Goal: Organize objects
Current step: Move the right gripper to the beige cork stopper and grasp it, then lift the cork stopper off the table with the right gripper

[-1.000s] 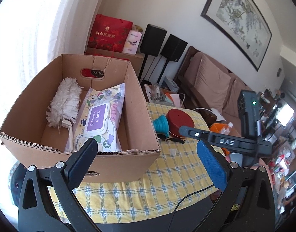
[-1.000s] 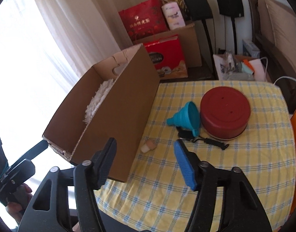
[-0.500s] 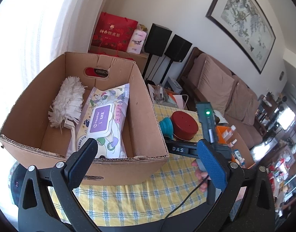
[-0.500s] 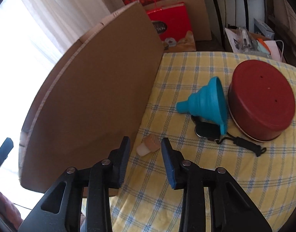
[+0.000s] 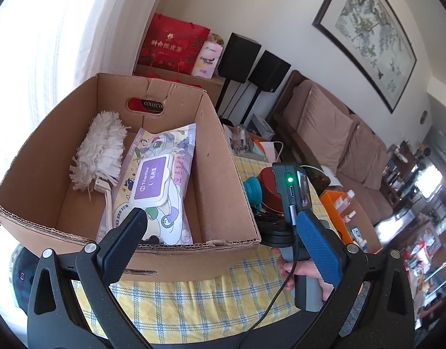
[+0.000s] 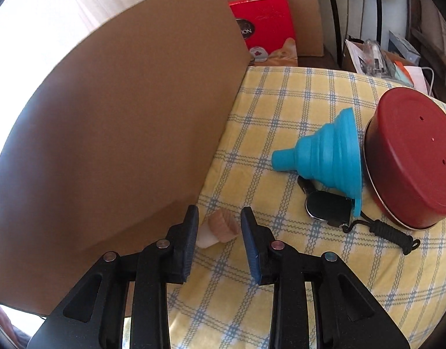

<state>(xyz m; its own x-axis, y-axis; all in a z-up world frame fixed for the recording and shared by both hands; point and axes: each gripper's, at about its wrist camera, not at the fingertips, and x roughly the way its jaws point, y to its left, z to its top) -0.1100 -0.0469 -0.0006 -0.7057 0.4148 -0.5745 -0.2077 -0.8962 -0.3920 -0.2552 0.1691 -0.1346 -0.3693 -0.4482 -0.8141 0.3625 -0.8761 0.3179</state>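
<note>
Jaws of the left gripper [image 5: 223,244] stand wide apart, nothing between, above the near wall of the cardboard box [image 5: 228,174]; inside lie a white duster [image 5: 102,151] and a wipes pack [image 5: 156,183] (hidden from the other camera). Right wrist view: right gripper [image 6: 220,224] has just been closing, pads flanking but not pressing a small tan-and-white stopper [image 6: 220,229] on the yellow checked cloth [image 6: 310,276], beside the box wall; blue funnel [image 6: 327,154] and red bowl [image 6: 412,157] nearby.

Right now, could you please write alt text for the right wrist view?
The right gripper, jaws just narrowed, brackets a small tan-and-white stopper on a yellow checked tablecloth beside a cardboard box. To the right lie a blue funnel and red pot.
</note>
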